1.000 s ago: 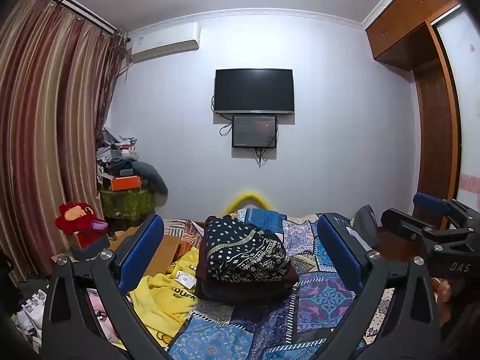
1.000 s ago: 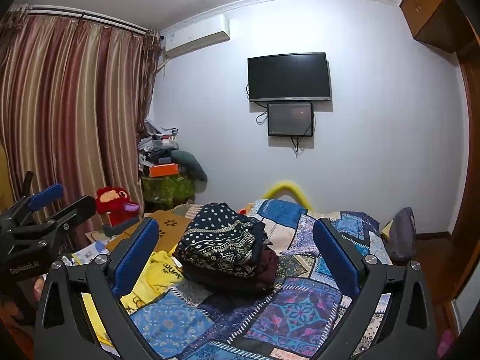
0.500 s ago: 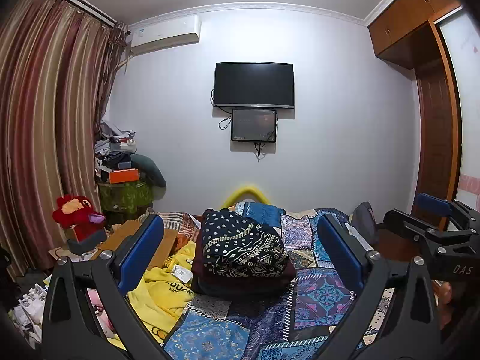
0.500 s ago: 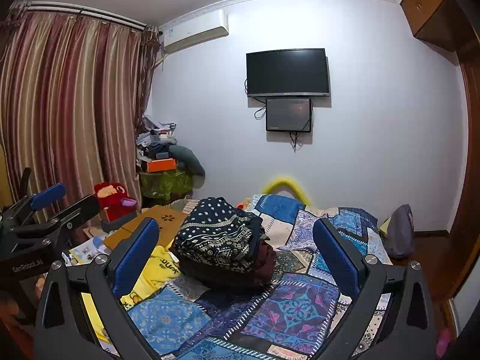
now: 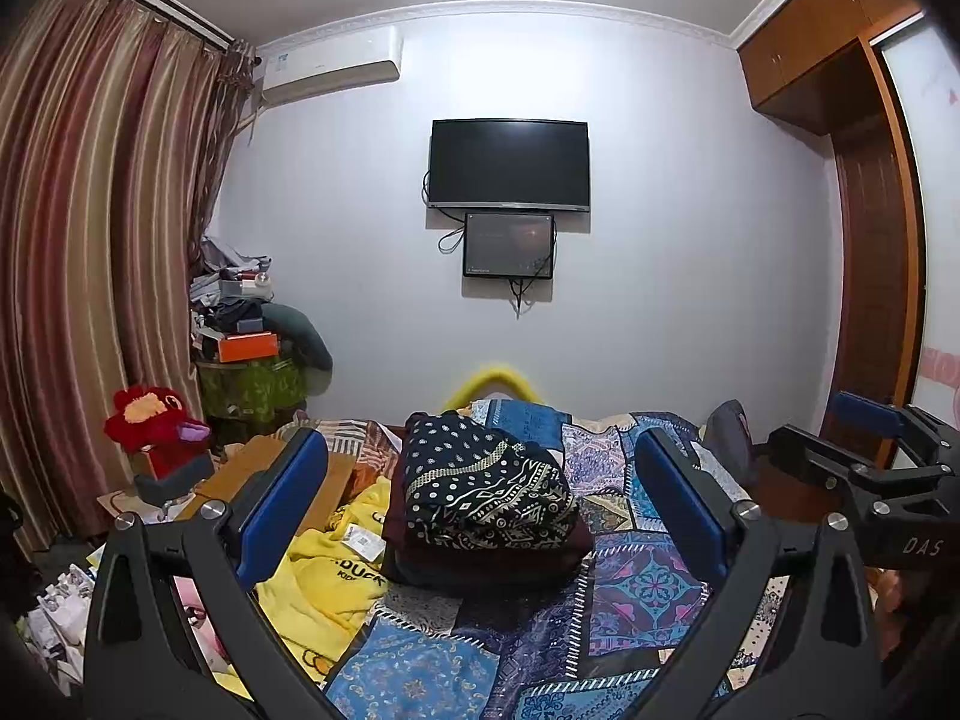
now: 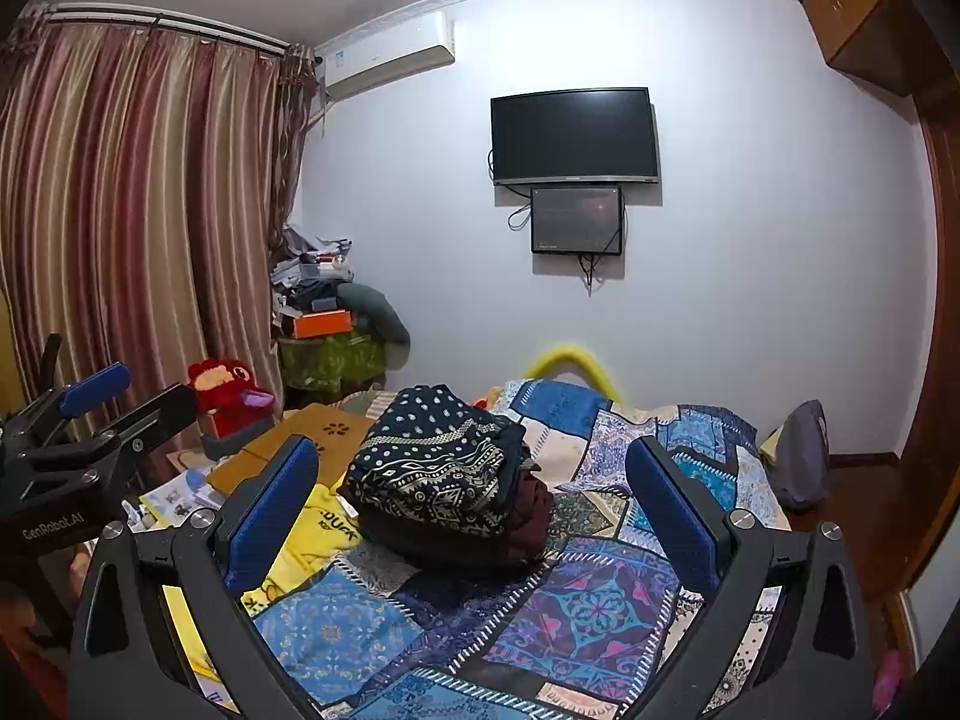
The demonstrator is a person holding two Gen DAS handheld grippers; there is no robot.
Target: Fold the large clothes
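We logged a folded clothes stack (image 5: pixel 486 504) on the patchwork bed (image 5: pixel 648 594), yellow garment (image 5: pixel 324 576) beside the stack. Left hand-held gripper (image 5: pixel 480 510) and right hand-held gripper (image 6: pixel 474 510) hung above the bed, spread wide, gripping nothing.

Grippers: two, left gripper (image 5: pixel 480 504) and right gripper (image 6: pixel 471 501), both spread wide
Stacks of folded clothes (image 5: pixel 486 504): one
Yellow garments (image 5: pixel 324 576): one
Wall screens: two, a television (image 5: pixel 509 163) and a smaller screen (image 5: pixel 509 244)
Red plush toys (image 5: pixel 156 426): one
Air conditioners (image 5: pixel 333 63): one

Left gripper (image 5: pixel 480 510), right gripper (image 6: pixel 471 507): black frames, blue-padded fingers (image 5: pixel 282 504), silver screws, white lettering.
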